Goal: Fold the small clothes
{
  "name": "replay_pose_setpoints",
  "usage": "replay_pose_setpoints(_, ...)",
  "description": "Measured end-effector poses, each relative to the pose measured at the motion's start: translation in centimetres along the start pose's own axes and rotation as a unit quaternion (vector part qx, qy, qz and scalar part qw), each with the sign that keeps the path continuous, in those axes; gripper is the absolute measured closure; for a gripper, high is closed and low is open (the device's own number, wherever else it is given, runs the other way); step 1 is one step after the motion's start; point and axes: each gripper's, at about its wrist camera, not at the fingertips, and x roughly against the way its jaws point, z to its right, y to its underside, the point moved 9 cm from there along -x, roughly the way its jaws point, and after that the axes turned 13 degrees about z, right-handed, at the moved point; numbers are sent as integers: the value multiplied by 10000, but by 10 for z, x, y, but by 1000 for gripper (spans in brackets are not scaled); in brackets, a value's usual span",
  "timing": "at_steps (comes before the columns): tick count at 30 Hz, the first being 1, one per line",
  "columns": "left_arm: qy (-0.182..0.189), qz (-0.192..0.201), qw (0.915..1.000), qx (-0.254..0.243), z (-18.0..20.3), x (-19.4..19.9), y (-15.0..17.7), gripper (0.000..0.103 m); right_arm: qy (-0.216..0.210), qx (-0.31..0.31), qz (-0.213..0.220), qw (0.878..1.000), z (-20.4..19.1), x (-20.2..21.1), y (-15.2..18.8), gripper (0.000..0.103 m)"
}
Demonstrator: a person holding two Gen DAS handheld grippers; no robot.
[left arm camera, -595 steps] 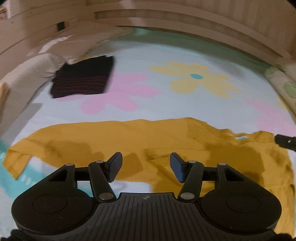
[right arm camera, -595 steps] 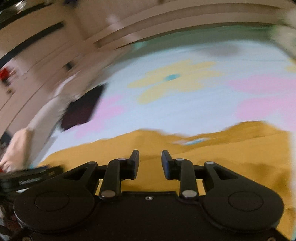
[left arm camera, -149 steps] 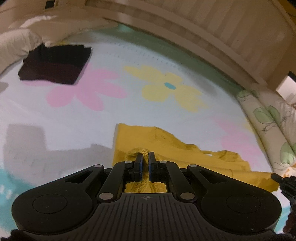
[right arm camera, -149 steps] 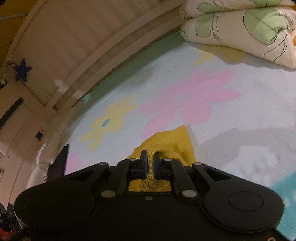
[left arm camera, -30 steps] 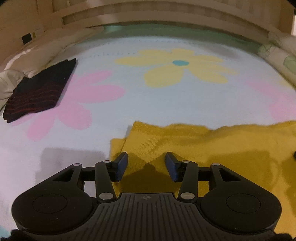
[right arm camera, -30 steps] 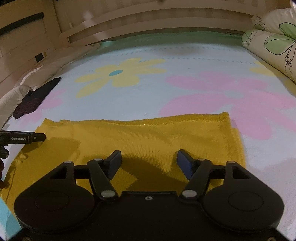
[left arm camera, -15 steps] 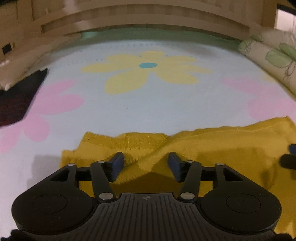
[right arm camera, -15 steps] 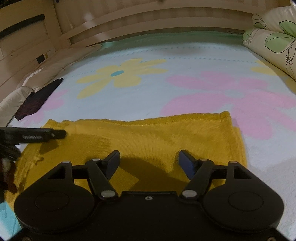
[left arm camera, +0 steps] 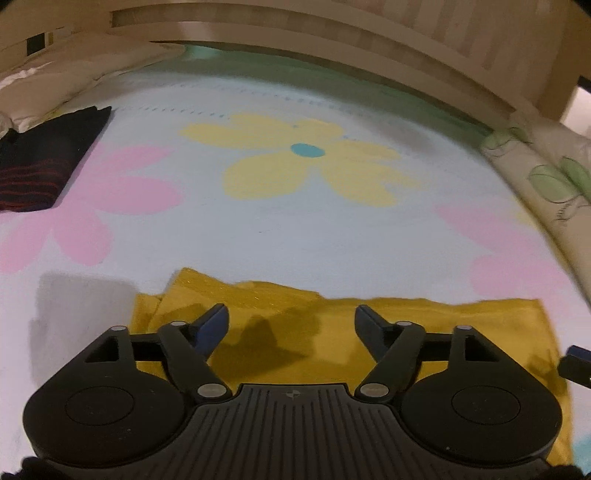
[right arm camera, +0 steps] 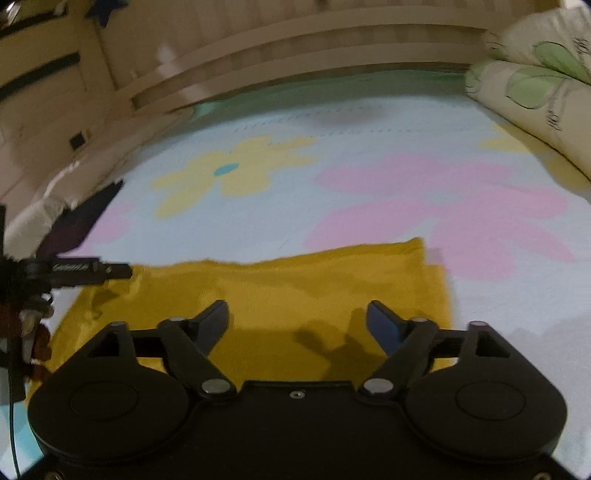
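Flowered bedding on the bed [left arm camera: 295, 236] carries everything, and directly under both tools lies the mustard-yellow garment [left arm camera: 332, 332], folded into a flat band. Just ahead of the left hand-held gripper [left arm camera: 291, 325] the cloth spreads beneath the gap, the jaws have just been opening, and they stand wide with nothing between them, the pads clear of the fabric. The right hand-held gripper [right arm camera: 297, 325] reads the same: jaws just widened, spread apart, only cloth lying flat below them. That both are let go over a tidy band suggests a fold has been laid down and the next grasp is yet to be chosen. Beyond the left tool's far-left finger the band shows a stepped corner with an under-layer peeking out, which the right view shows only dimly behind the other tool's tip; the right view instead gives the clean right-hand edge of the band [right arm camera: 432, 280]. Farther ahead and to the left lies a dark folded garment [left arm camera: 40, 166] with red stripes, probably finished and set aside by the pillow [left arm camera: 74, 74]; its stripes show only in the left view. Farthest off to the right rests a leaf-print quilt [right arm camera: 528, 85] against the wooden bed frame [left arm camera: 332, 33].
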Motion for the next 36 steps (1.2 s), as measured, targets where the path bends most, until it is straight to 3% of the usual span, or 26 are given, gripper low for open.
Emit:
replay_pose_setpoints(4,225,-115,9997,13,17,24,5,25,-49,-483,-178,9987,18,16,-1,1)
replay_pose_setpoints(15,500,-586,9968,-225,55,61,50,19,145,-1431,-742,9868,59,48,24,0)
replay_pose_setpoints(26,499,-719,9956,-323,61,45,61,18,-8,-2120,-1003,9721,78,36,42,0)
replay_pose_setpoints(36,435,-708,9961,-306,57,28,58,18,-481,-2531,-713,9636,80,14,33,0)
